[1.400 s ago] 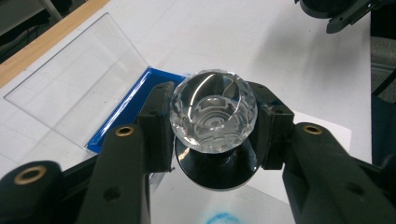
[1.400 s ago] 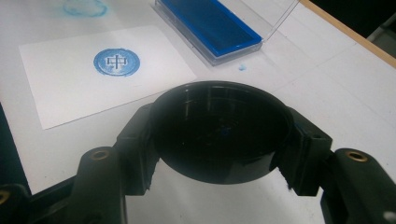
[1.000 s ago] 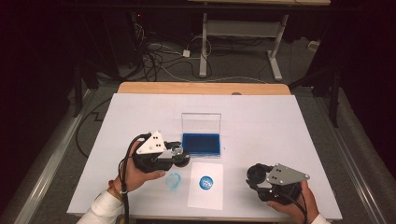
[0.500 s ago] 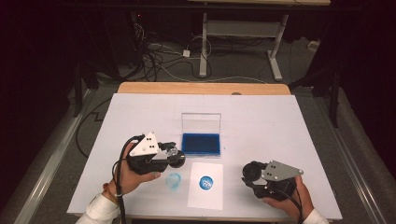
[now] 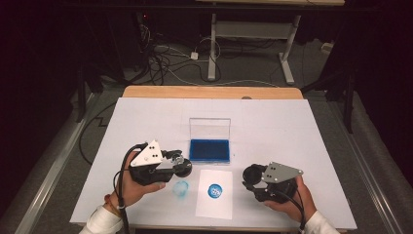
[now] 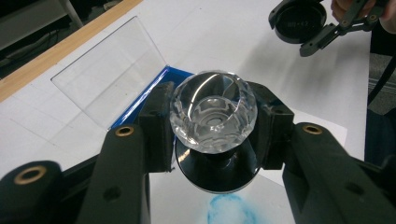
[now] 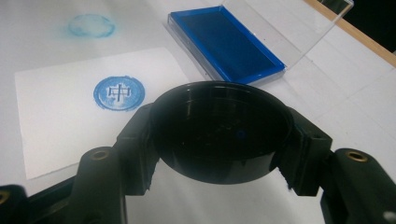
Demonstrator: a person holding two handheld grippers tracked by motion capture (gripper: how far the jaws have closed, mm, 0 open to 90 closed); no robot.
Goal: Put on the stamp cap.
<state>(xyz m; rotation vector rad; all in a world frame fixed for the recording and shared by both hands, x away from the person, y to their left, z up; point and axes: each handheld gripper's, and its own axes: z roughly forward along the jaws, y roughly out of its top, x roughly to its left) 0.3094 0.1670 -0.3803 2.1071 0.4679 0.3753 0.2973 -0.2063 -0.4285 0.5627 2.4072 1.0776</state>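
The white table (image 5: 272,117) is seen from above. Near its middle an ink pad case (image 5: 210,150) is placed, its clear lid standing open at the 12 o'clock side and the blue pad lying flat. At 6 o'clock from the case a sheet of white paper (image 5: 214,207) is laid, and a round blue stamp print (image 5: 215,190) with a character in it is seen on the upper half of the sheet. At 9 o'clock from the sheet, directly on the table, a fainter blue smudge (image 5: 180,188) is found.

The left gripper (image 6: 212,135) is held just above this smudge, at 7 o'clock from the case. Its two jaws are closed on a stamp (image 6: 213,119), which is pinched by its faceted clear knob; the black round base is seen below the knob.

The right gripper (image 7: 219,135) is held at 3 o'clock from the sheet, well apart from the left one. A black round cap (image 7: 219,123) is clamped between its jaws, the hollow side being turned to the camera.
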